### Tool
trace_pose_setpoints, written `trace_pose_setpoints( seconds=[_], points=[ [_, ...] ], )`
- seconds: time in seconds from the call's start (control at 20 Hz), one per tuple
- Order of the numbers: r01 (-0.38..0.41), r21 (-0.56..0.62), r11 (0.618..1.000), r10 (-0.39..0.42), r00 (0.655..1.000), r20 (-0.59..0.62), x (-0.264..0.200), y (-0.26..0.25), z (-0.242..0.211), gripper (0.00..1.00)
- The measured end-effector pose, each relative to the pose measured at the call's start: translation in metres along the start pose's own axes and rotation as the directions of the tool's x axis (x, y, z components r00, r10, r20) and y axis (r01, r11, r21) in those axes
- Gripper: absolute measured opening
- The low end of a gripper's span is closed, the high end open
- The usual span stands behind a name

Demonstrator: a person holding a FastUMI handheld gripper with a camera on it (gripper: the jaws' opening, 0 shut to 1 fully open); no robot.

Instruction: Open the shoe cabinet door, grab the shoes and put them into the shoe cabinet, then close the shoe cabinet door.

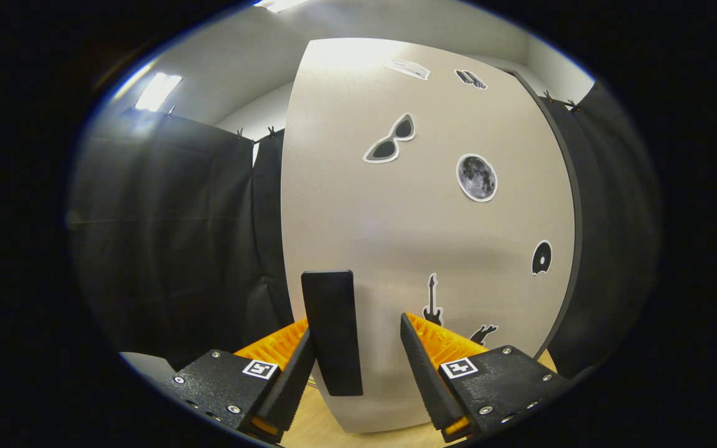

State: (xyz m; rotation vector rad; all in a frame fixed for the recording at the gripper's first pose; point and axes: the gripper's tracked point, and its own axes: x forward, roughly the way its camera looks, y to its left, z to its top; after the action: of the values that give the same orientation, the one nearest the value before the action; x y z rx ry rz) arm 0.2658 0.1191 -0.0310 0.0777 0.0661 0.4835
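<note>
Two fingers of the gripper (357,358) stand parted, with a wide gap between their tips. Inside that gap, close against the left finger (293,373) and clear of the right one, hangs the dark upright door handle (332,333), a flat bar mounted on the pale shoe cabinet door (396,236); whether the left finger actually touches the bar cannot be told, and the right finger does not press on it, so the claw grips nothing. Under the fingers runs a strip of light wooden floor (315,429), on which the door's lower edge appears to stand. Just beyond the right fingertip, low on the door, sit a small guitar sticker (432,302) and another dark sticker partly hidden by the finger. Further up the door, ahead and to the right of the claw, are a record sticker (541,257), a moon sticker (477,178) and a sunglasses sticker (390,139), with two smaller stickers near the top edge too blurred to identify. Behind the door on both sides hangs black cloth (165,236), clipped up along its top. Farthest away, a white ceiling carries a bright light panel (157,91).
</note>
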Motion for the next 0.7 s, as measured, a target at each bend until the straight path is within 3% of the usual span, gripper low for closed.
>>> trace_pose_setpoints(
  seconds=[0.7],
  points=[
    [0.120,-0.028,0.992,-0.120,0.993,0.010,0.033,0.001,0.006,0.81]
  ],
)
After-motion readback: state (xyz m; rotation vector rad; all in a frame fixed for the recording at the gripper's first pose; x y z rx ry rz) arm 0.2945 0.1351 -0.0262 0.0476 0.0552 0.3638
